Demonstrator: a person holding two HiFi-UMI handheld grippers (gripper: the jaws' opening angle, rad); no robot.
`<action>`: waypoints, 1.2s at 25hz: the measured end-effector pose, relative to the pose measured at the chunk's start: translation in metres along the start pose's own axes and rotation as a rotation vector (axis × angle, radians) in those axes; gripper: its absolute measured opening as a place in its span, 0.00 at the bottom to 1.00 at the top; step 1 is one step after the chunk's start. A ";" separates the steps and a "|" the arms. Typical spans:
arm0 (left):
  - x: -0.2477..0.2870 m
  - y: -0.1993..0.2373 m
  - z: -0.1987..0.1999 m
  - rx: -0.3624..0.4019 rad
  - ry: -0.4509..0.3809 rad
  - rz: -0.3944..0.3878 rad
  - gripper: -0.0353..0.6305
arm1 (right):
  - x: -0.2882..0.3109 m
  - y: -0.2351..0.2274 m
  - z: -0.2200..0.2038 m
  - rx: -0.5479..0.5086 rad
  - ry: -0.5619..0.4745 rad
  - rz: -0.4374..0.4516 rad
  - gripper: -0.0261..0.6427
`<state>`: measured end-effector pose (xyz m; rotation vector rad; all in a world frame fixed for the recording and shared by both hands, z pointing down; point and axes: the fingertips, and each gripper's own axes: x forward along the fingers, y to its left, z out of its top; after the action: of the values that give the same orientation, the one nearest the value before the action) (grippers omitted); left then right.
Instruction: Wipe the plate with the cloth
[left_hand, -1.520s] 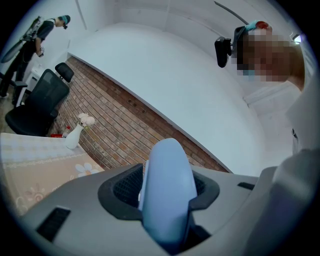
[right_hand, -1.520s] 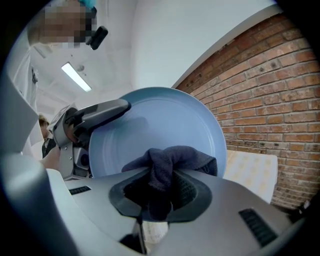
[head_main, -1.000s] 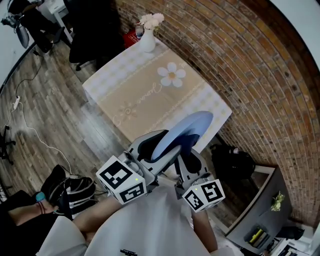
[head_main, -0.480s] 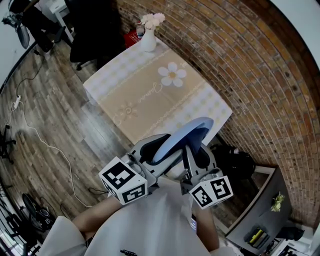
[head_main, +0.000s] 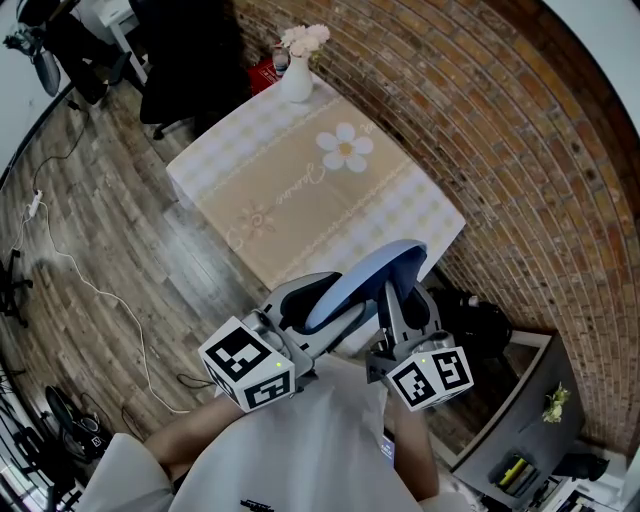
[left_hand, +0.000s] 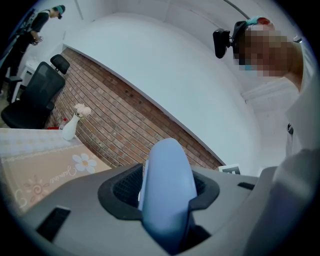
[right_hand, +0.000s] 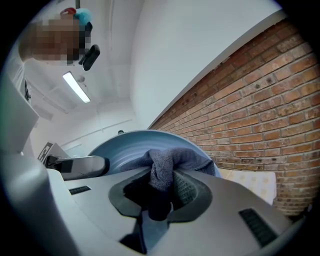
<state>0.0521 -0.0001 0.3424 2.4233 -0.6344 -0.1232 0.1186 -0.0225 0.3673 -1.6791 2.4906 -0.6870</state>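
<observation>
**Cloth being drawn rightward along the plate**

The right hand-held gripper (head_main: 398, 300), clamped on the cloth (right_hand: 167, 170), is being shifted rightward along the plate (head_main: 370, 275), and its marker cube is being carried further out to the right. The plate's upper edge is being lowered slightly. A person's arm and bag, seen earlier at lower left, are gone from view.

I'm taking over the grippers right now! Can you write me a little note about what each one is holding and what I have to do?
Left gripper: shut on the rim of the blue plate, which is held on edge in the air by the near end of the table.
Right gripper: shut on the grey cloth, which is bunched against the plate's face.
Done: plate and cloth are both picked up and touching.
Left: rub the cloth across the plate. How much is already wiped cannot be told.
</observation>
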 end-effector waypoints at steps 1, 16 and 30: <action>0.000 0.000 0.000 0.000 -0.001 0.000 0.34 | 0.000 -0.002 0.000 0.001 0.000 -0.006 0.19; -0.002 0.003 0.003 -0.003 -0.020 0.008 0.34 | -0.001 -0.033 -0.029 0.040 0.062 -0.130 0.19; -0.004 0.009 0.017 -0.006 -0.065 0.025 0.34 | -0.003 -0.031 -0.067 0.079 0.151 -0.144 0.19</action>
<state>0.0410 -0.0141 0.3337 2.4133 -0.6920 -0.1944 0.1271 -0.0072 0.4387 -1.8561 2.4184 -0.9466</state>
